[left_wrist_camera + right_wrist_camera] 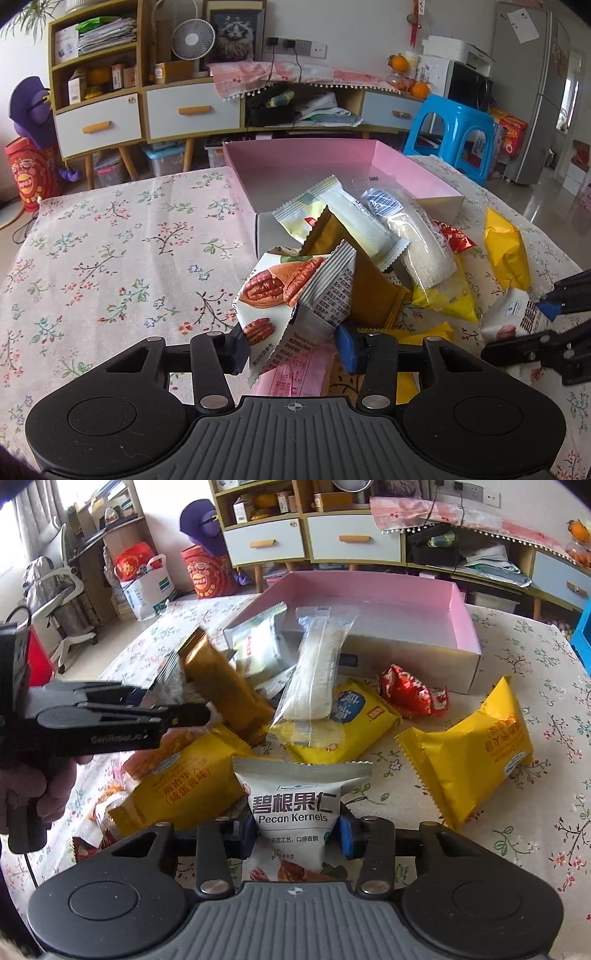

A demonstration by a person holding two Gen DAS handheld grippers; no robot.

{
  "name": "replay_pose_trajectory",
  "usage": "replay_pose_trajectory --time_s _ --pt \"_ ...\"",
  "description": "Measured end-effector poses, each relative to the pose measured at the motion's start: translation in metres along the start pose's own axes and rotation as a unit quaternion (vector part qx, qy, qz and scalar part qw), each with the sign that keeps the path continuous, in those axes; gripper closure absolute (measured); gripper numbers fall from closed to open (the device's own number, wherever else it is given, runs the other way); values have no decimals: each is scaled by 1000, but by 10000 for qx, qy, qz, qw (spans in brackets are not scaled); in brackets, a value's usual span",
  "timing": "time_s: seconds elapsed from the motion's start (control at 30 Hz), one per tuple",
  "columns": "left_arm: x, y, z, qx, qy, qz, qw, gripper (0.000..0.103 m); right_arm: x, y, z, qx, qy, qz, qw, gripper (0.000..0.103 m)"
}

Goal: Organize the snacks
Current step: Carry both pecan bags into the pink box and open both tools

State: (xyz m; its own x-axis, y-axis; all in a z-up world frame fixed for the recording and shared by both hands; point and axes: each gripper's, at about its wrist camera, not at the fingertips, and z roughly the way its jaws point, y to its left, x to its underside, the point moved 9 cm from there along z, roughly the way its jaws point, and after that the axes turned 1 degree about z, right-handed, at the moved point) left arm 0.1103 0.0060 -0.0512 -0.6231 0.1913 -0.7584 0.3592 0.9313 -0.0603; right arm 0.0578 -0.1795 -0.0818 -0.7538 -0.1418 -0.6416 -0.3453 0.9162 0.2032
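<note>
My left gripper (293, 349) is shut on a white pecan packet (295, 295) and holds it above the snack pile. My right gripper (297, 832) is shut on another white packet marked Pecan Kernels (295, 805). In front of them lies a pile of snacks: a brown packet (225, 686), a clear-wrapped white bar (317, 672), a pale green packet (343, 214), a red packet (410, 690) and yellow packets (469, 749). An open pink box (373, 602) stands behind the pile. The right gripper also shows in the left wrist view (546, 317).
The table carries a floral cloth (110, 258). A blue stool (450, 129) stands beyond the table's far right. A shelf unit with drawers (147, 110) lines the back wall. The left gripper's body (110, 716) crosses the left side of the right wrist view.
</note>
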Motion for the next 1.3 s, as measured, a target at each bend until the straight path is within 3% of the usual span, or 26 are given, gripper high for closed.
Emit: replay_pose_trajectory --time_s 0.33,0.6,0.9,1.3 --pt "4 4 -26 -183 82 -90 9998 59 -27 -3 -13 -194 -267 114 9994 71" --pt "-6 11 -42 -259 29 -387 9989 59 -66 -29 -14 -192 -524 679 9961 71" --pt "-47 18 -49 -306 -357 -768 9959 59 -111 -66 -4 -132 -865 1348 9870 71" --pt "-98 10 -7 -278 -402 -845 9952 59 -127 -92 24 -186 -952 1898 9770 71"
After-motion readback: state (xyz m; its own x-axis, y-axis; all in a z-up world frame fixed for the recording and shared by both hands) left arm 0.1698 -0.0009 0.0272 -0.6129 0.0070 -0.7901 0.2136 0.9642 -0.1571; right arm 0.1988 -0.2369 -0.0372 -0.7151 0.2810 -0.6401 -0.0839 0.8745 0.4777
